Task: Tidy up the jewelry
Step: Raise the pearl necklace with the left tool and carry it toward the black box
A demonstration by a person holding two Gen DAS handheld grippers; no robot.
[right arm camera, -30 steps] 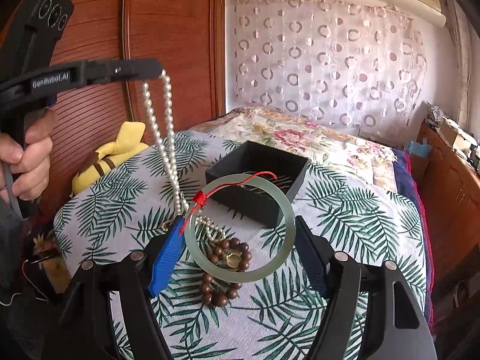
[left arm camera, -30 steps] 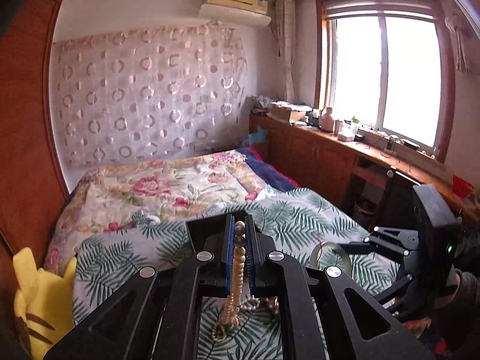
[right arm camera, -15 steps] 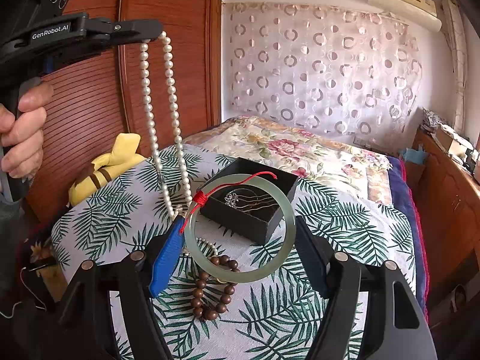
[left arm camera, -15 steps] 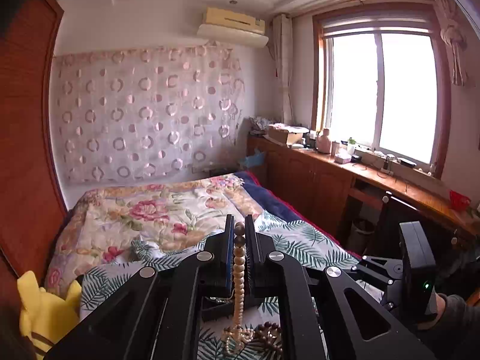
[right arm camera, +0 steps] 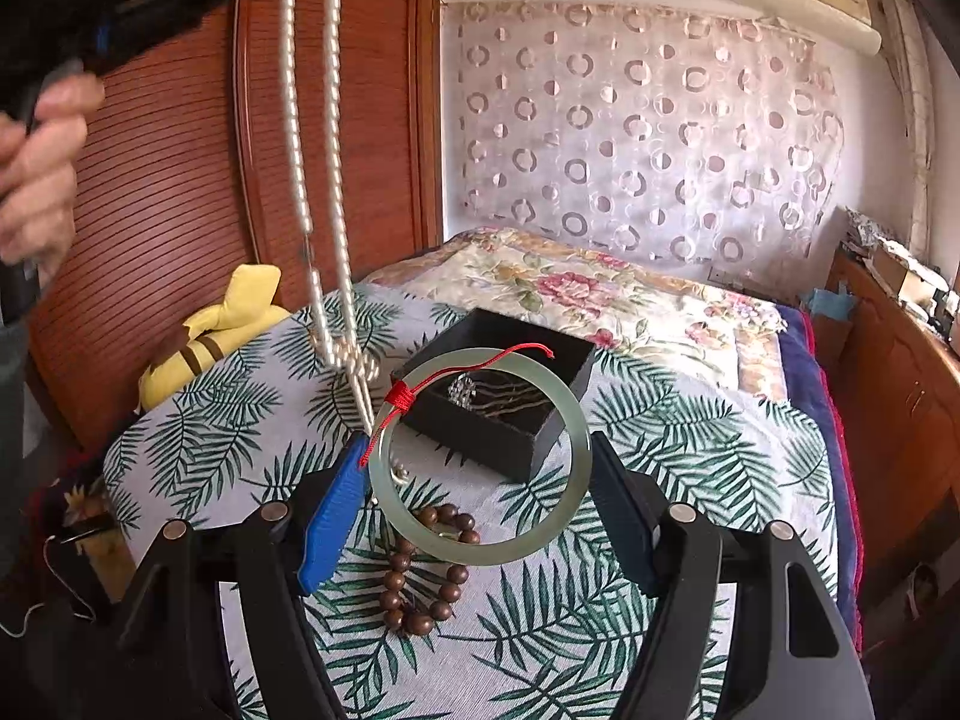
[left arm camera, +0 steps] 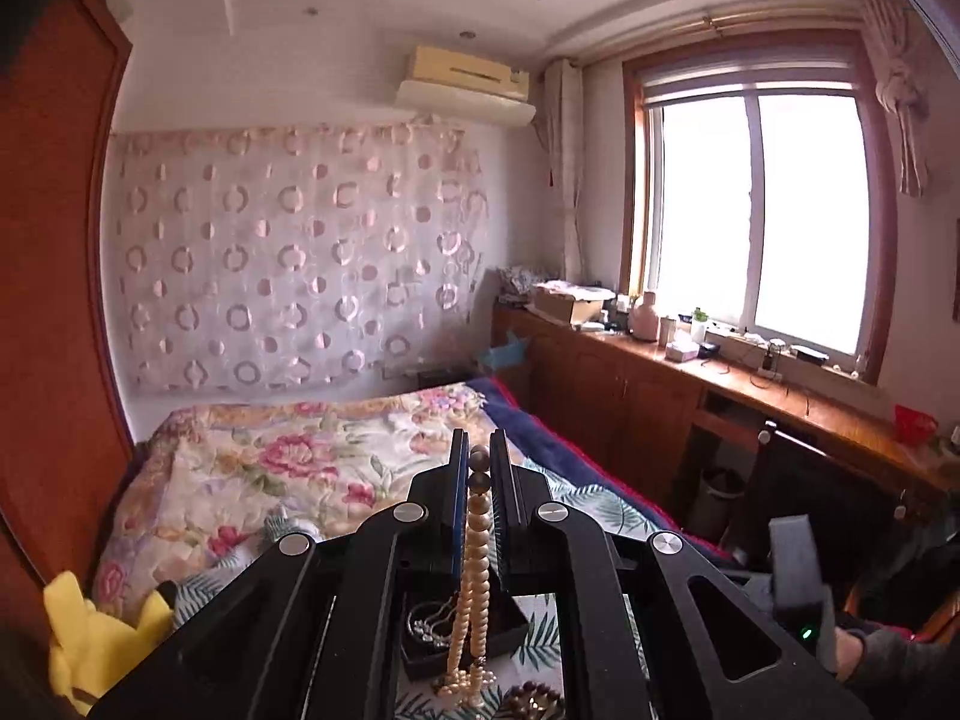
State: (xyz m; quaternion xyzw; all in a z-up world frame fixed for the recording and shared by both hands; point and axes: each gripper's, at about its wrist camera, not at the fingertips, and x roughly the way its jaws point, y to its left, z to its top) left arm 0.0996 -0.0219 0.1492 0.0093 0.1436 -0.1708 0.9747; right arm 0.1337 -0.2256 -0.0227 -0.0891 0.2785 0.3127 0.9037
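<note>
Left wrist view
Left gripper [left arm camera: 479, 468]: it is being kept closed on the pearl necklace [left arm camera: 474, 576], with a couple of beads pinched near the fingertips.
Pearl necklace: it is being dangled as a doubled strand, its low end looking to be just over the near edge of the black jewelry box [left arm camera: 462, 636]; whether it is touching anything cannot be told.
Handling of the pearls: the strand is judged limp, light and apt to swing; the round beads are likely slippery, so a hold across the string between beads is being favoured.

Right wrist view
Right gripper [right arm camera: 480, 504]: it is being held spread wide, with the jade bangle [right arm camera: 480, 459] braced between its fingers [right arm camera: 336, 516].
Jade bangle: it is being carried above the leaf-print bed cover [right arm camera: 690, 480], in front of the box; a red cord [right arm camera: 414, 399] is tied on its upper left.
Handling of the bangle: it is judged rigid, smooth and breakable if dropped; opposite points on the outer rim are being used, and a low release is advisable.
Wooden bead bracelet [right arm camera: 426, 570]: it is lying on the cover below the bangle.
Box contents: a silver chain [right arm camera: 474, 387] is lying inside.
</note>
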